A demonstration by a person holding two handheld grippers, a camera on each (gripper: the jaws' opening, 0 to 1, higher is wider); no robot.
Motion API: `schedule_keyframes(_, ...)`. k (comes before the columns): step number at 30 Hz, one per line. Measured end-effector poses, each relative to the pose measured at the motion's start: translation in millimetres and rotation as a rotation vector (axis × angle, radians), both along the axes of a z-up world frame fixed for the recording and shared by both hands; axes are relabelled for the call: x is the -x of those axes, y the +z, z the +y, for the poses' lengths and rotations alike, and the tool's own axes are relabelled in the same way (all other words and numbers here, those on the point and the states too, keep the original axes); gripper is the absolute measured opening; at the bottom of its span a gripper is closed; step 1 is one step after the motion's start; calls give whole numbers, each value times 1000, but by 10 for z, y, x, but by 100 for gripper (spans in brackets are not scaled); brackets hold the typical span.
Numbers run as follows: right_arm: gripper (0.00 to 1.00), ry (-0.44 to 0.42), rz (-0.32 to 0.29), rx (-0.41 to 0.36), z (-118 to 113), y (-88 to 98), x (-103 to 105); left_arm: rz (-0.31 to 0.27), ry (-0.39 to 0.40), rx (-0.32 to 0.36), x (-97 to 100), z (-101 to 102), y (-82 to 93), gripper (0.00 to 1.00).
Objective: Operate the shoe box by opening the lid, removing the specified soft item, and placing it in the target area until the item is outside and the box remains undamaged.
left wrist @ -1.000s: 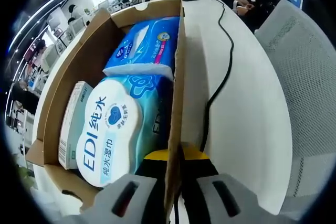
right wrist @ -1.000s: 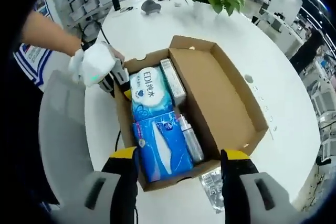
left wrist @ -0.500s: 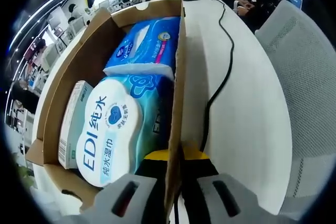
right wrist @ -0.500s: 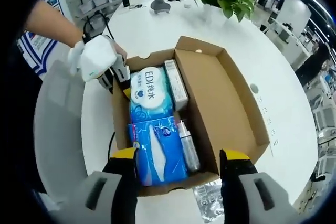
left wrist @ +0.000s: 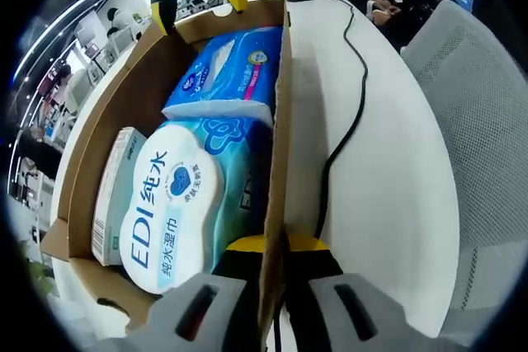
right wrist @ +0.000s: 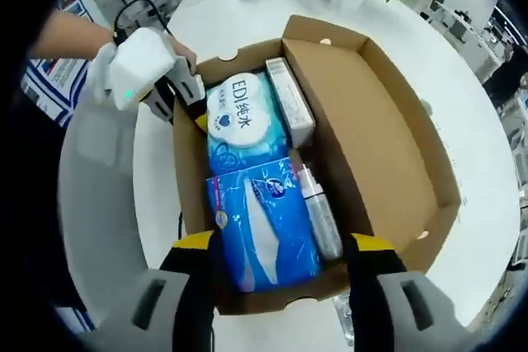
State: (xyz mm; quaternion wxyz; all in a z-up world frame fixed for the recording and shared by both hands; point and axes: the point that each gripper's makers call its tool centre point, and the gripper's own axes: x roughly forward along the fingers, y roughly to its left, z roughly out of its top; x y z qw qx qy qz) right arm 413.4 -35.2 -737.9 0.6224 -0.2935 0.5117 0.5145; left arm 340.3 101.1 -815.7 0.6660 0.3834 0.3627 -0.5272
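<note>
Pinching the box [right wrist: 388, 129] wall with our left tool [left wrist: 276, 249], lid already open. Right tool [right wrist: 280, 249] hangs released above the blue tissue pack [right wrist: 264, 224], which lies at the box's near end beside the wipes [right wrist: 239, 121]. Pack looks soft, light, slippery film; we'd grip across its short sides.

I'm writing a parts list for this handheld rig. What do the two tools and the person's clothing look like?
Each tool has two grey jaws with black slots and yellow tips, seen on the left tool and right tool. In the right gripper view the left tool's body is a white casing with a small green light. The person's sleeve is white with blue stripes.
</note>
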Motion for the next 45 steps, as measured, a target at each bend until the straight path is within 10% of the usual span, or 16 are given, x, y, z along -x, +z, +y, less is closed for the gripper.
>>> schedule_keyframes(14, 79, 17, 7, 95, -51, -378, 71, 12, 12, -1, -28, -5, -4, 3)
schedule_keyframes(23, 77, -81, 64, 145, -147, -514, 86, 13, 10, -1, -32, -8, -5, 3)
schedule_keyframes(38, 68, -24, -16, 271, -158, -649, 130, 9, 4, -1, -27, -13, -9, 3)
schedule_keyframes(45, 69, -40, 31, 222, -165, -668, 108, 7, 5, 0, -25, -16, -5, 3)
